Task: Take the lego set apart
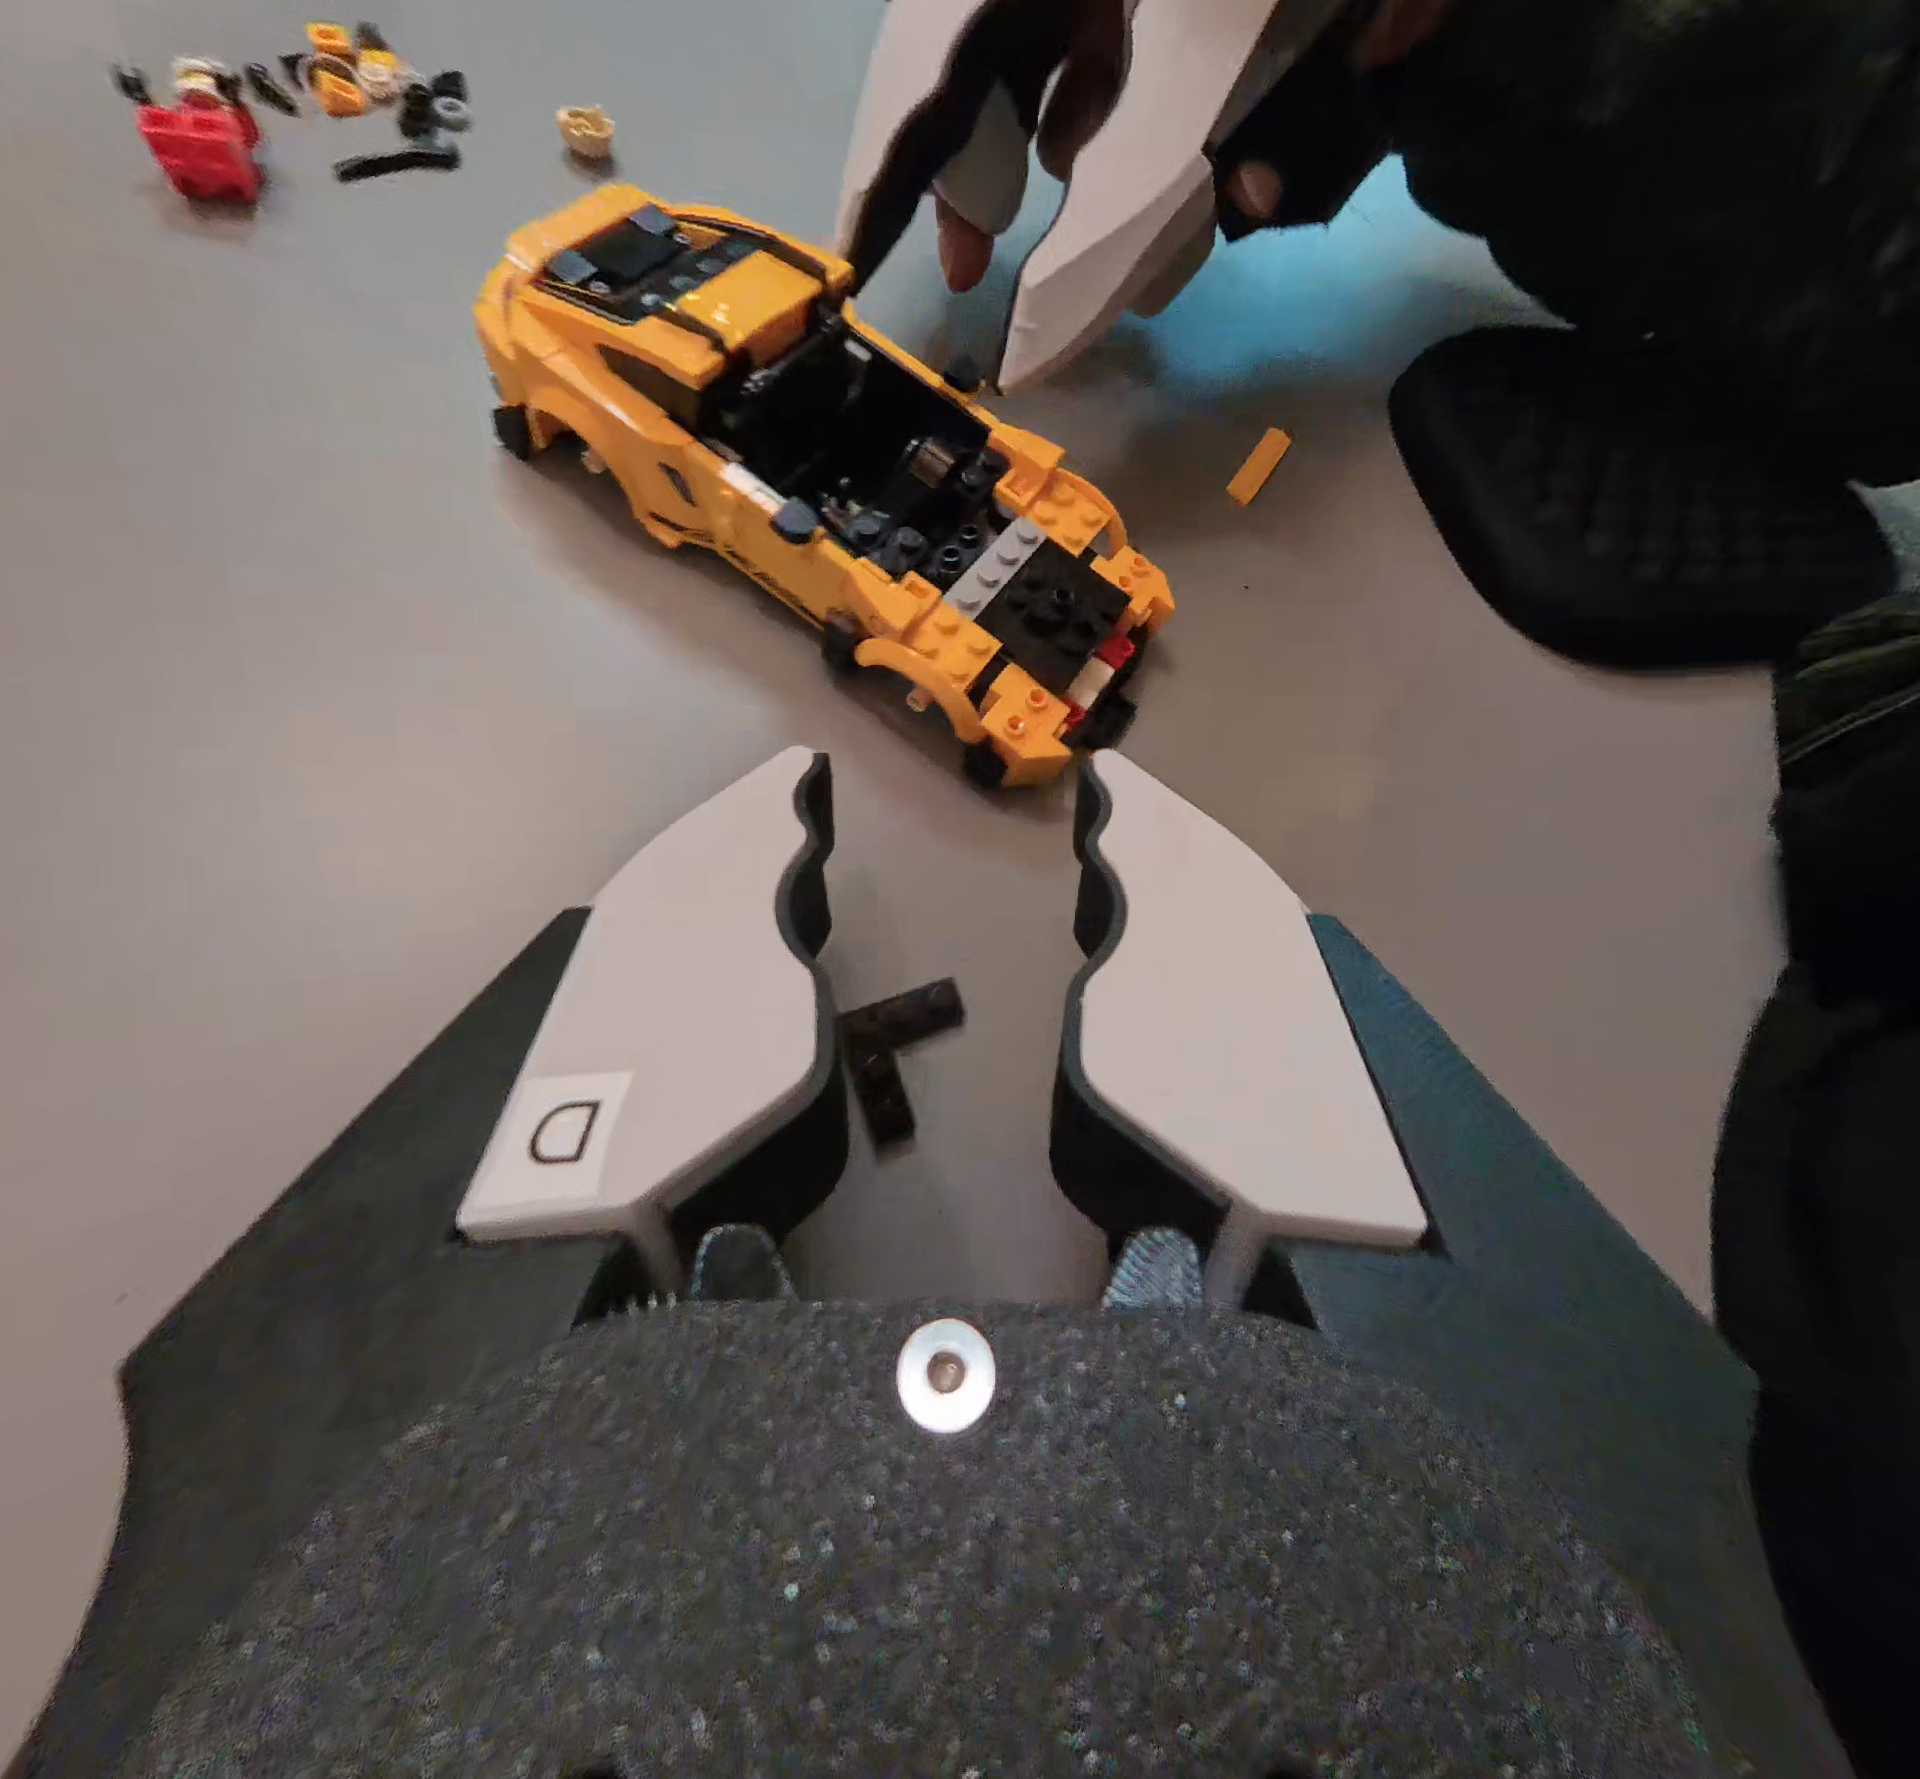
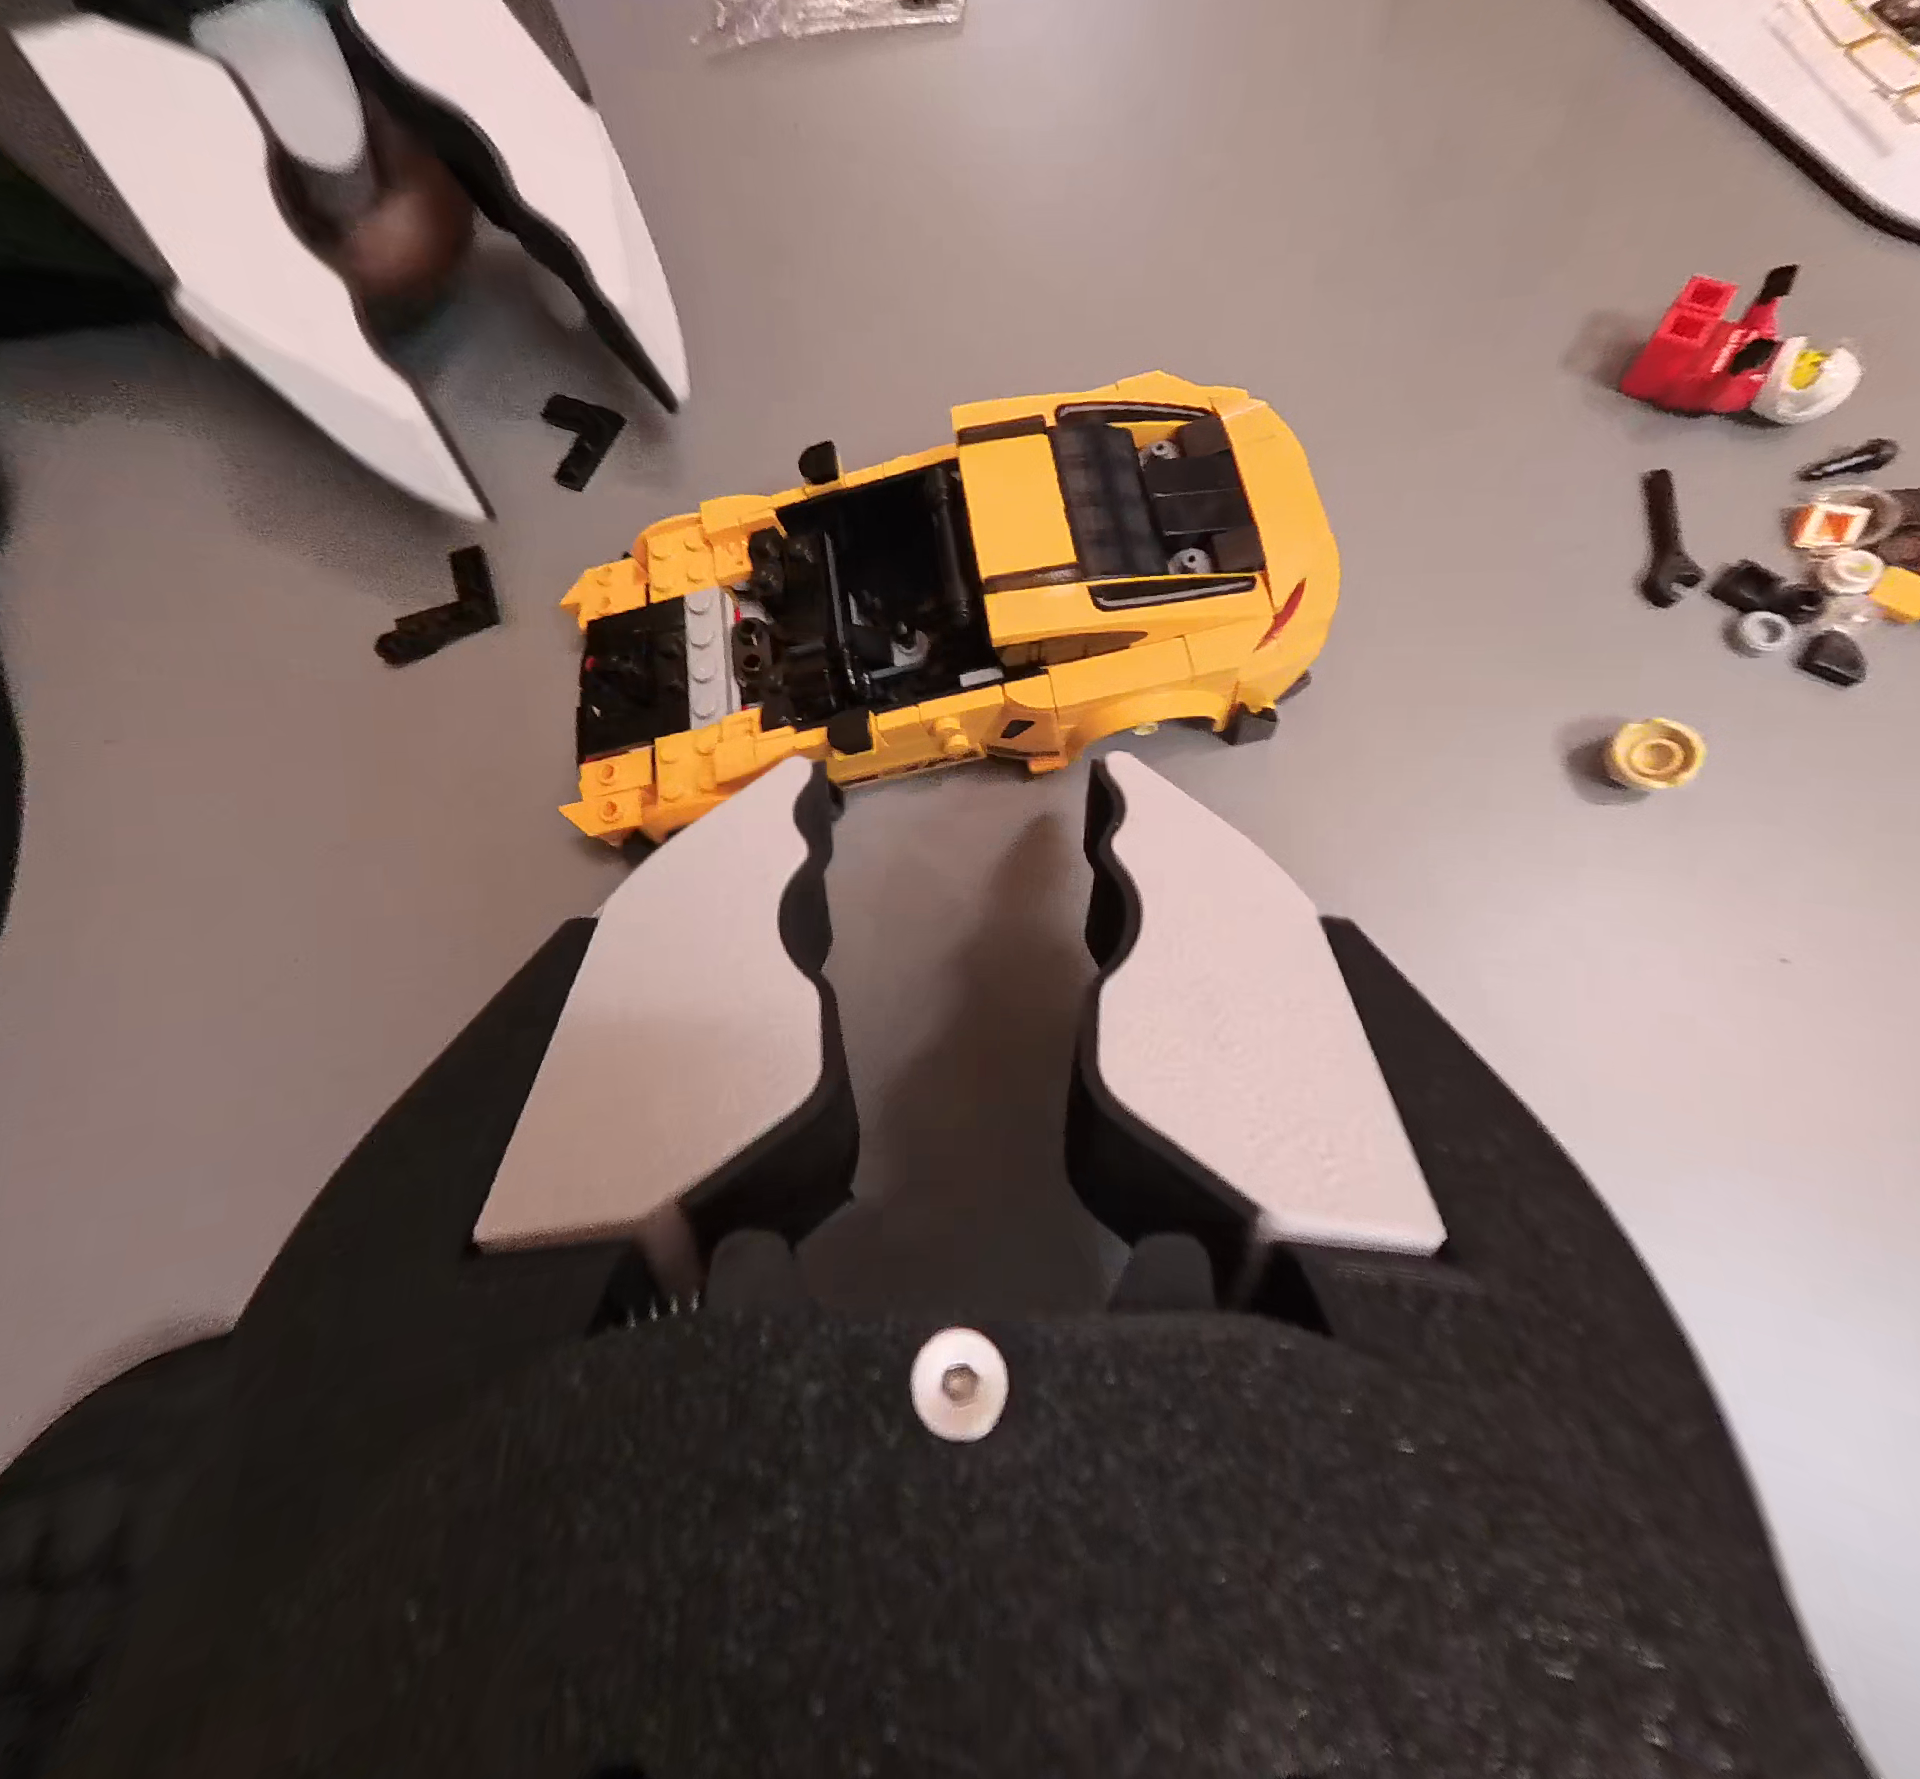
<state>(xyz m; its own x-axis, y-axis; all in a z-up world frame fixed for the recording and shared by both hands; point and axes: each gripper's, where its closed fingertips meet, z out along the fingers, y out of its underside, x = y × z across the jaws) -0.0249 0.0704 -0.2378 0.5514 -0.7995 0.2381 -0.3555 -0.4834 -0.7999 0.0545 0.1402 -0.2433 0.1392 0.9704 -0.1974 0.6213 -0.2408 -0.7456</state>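
Left wrist view, left to right. In the upper left of the frame we note a scatter of small loose parts [image 1: 301, 103], red, black and orange, lying on the grey table [image 1: 260, 586]. At frame centre sits the yellow brick-built lego car [image 1: 790, 482], roof and bonnet panels already off, dark studded interior exposed. Its long axis runs diagonally from upper left to lower right, and the stripped end lies just beyond the tips of the left gripper [image 1: 954, 773]. We record those fingers as spread wide and holding nothing; a black L-shaped plate [image 1: 899, 1043] lies on the table between them. At upper right the right gripper [image 1: 925, 316] hangs over the car's far side, also spread, with one tip near a small black stud piece. A loose orange tile [image 1: 1258, 465] rests right of the car.

Right wrist view, left to right. Two black L-shaped plates [image 2: 520, 524] lie at left below the other gripper. The car lies crosswise, long axis left to right, just ahead of the spread, empty right fingers [image 2: 707, 960], whose left tip overlaps the near flank.

Judgement: both grippers are near, the left facing the car's stripped end along its long axis, the right facing its flank. We expect the left to brace that end while the right pulls a piece.
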